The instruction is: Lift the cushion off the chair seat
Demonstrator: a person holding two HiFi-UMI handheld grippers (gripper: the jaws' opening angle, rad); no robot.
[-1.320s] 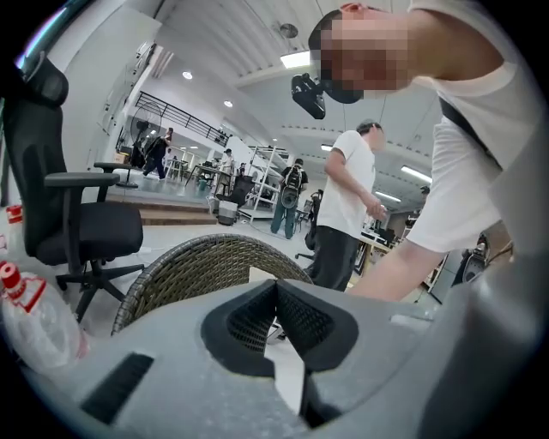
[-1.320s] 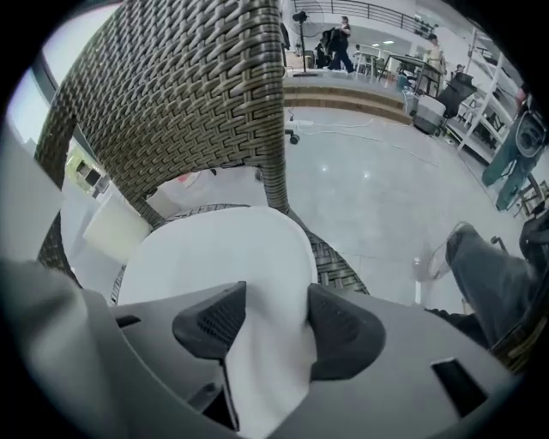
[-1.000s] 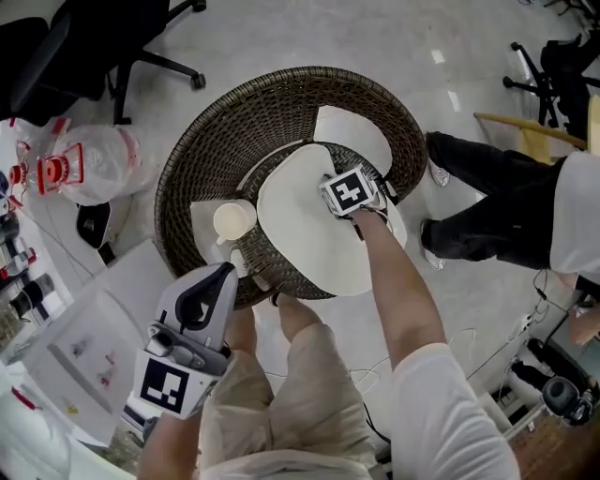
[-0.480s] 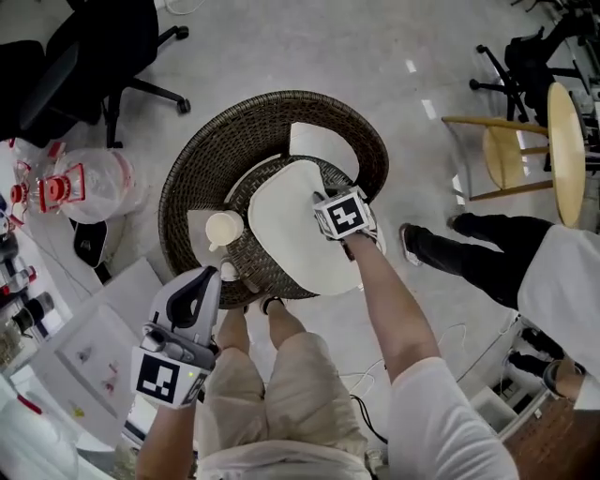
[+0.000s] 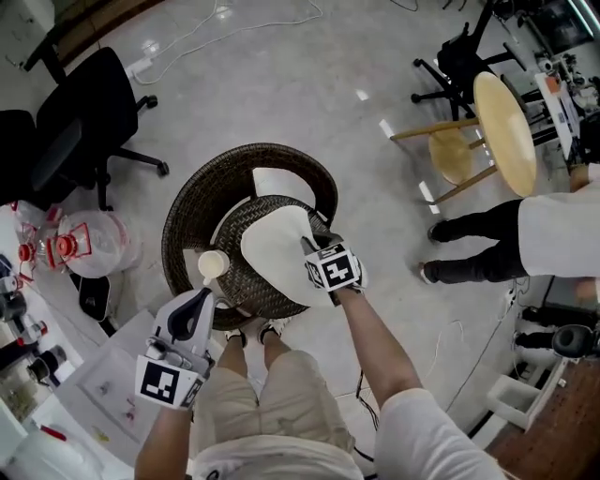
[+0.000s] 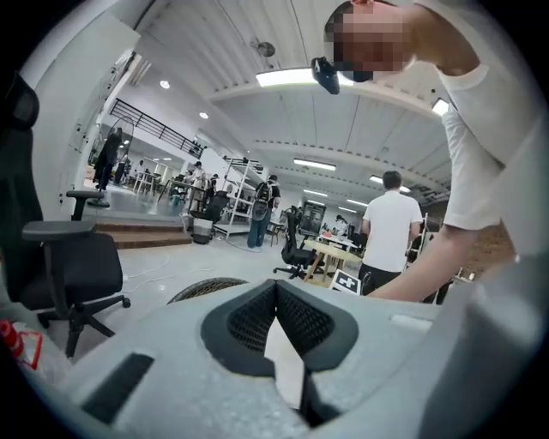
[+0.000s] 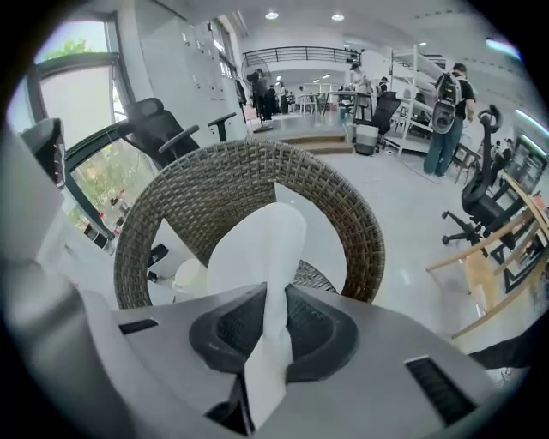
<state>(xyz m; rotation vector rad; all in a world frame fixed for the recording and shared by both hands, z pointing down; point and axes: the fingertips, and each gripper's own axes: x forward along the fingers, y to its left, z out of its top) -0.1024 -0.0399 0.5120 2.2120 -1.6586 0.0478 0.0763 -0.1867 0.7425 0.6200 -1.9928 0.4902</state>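
A round dark wicker chair [image 5: 187, 217] [image 7: 249, 171] stands in front of me. My right gripper [image 5: 314, 248] [image 7: 266, 319] is shut on the edge of the white seat cushion [image 5: 274, 246] [image 7: 257, 244], which hangs tilted over the seat. A second white cushion [image 5: 277, 181] leans on the backrest. My left gripper [image 5: 202, 300] [image 6: 276, 296] is at the chair's left front, its jaws closed on a thin white piece [image 6: 285, 360]. A cream round thing [image 5: 213, 265] lies just beyond its tip; I cannot tell if it is that same piece.
A black office chair [image 5: 84, 112] stands far left, and a clear bag with red items [image 5: 89, 248] beside it. A wooden round-topped stool [image 5: 502, 127] stands at the upper right. A person in dark trousers [image 5: 478, 234] is close on the right. A cable [image 5: 234, 23] crosses the floor.
Both grippers have risen. The right one has pulled the white cushion up from the seat. The view now looks from higher up, and the person at right has stepped away.
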